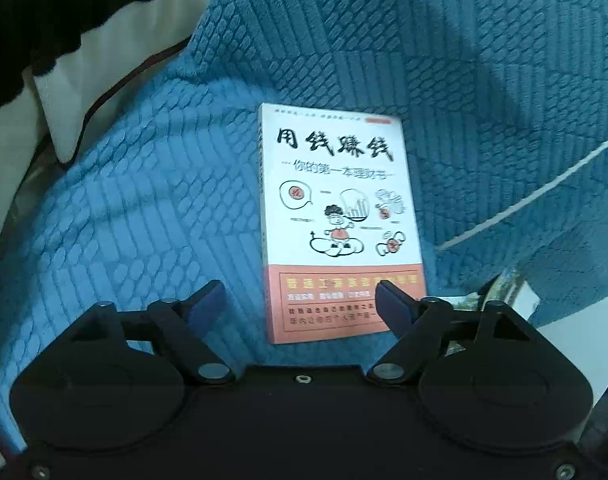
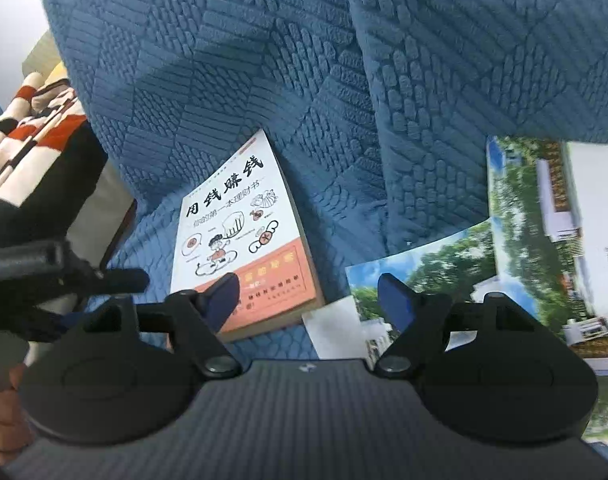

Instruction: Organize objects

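Lying on the blue cover (image 1: 143, 200), the book (image 1: 336, 216) sits just ahead of both spread (empty) claws (image 1: 299, 296) (image 2: 308, 292).

Home: blue quilted sofa (image 2: 231, 60), striped blanket (image 2: 35, 128)

So the big thing here is the blue quilted cover (image 1: 444, 60) (image 2: 231, 60), textured all over with little raised blocks in a patchwork pattern, spread across a seat and up its back. A thin white cord (image 1: 536, 196) runs diagonally over the cover's right part. Off the cover's left edge there's a cream cushion (image 1: 115, 52) with dark piping, and some black fabric (image 1: 43, 4) above that. From the other camera, a striped red, white and black cloth (image 2: 31, 148) sits bunched up just left of the cover.
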Motion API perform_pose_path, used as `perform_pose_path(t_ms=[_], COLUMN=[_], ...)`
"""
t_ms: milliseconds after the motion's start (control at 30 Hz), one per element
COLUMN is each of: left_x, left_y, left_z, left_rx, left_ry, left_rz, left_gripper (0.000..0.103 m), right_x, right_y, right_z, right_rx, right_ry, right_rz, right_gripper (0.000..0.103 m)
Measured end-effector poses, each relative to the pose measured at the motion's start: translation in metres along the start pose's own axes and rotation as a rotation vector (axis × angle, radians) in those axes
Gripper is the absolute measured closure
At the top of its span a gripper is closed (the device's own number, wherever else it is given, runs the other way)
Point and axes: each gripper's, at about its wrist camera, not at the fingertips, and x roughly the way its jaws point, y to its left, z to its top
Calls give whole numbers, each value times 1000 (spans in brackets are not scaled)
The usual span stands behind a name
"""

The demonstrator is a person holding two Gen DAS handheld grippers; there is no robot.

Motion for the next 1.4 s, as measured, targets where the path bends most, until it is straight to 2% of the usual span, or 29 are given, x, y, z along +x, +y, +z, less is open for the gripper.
perform_pose_path(t_ms=[67, 133, 200, 300, 367, 467, 667, 933, 1100, 1233, 1400], left_x=[6, 11, 15, 21, 25, 28, 35, 33, 25, 27, 30], left_y=[1, 6, 13, 23, 26, 27, 21, 18, 12, 8, 4], left_z=[3, 6, 6, 6, 5, 3, -3, -4, 0, 0, -4], left_rx=[-12, -38, -86, -153, -176, -199, -224, -215, -165, -156, -135], left_ry=[17, 16, 17, 40, 57, 56, 84, 101, 66, 77, 76], left_rz=[3, 40, 67, 23, 10, -10, -72, -74, -87, -149, -115], left_gripper=[31, 41, 50, 57, 57, 58, 57, 55, 54, 54, 55], right_x=[9, 18, 29, 38, 43, 47, 52, 53, 55, 55, 52], right_y=[-3, -8, -14, -18, -20, -24, -24, -24, -22, -20, -21], right_z=[2, 4, 5, 6, 7, 8, 5, 0, 0, 0, 0], right_rx=[31, 69, 109, 141, 153, 206, 238, 259, 243, 225, 223], right_ry=[17, 36, 61, 65, 73, 84, 119, 131, 137, 142, 142], right_rz=[3, 16, 44, 51, 54, 92, 115, 126, 110, 101, 104], right_gripper=[35, 37, 46, 52, 61, 65, 67, 67, 68, 70, 70])
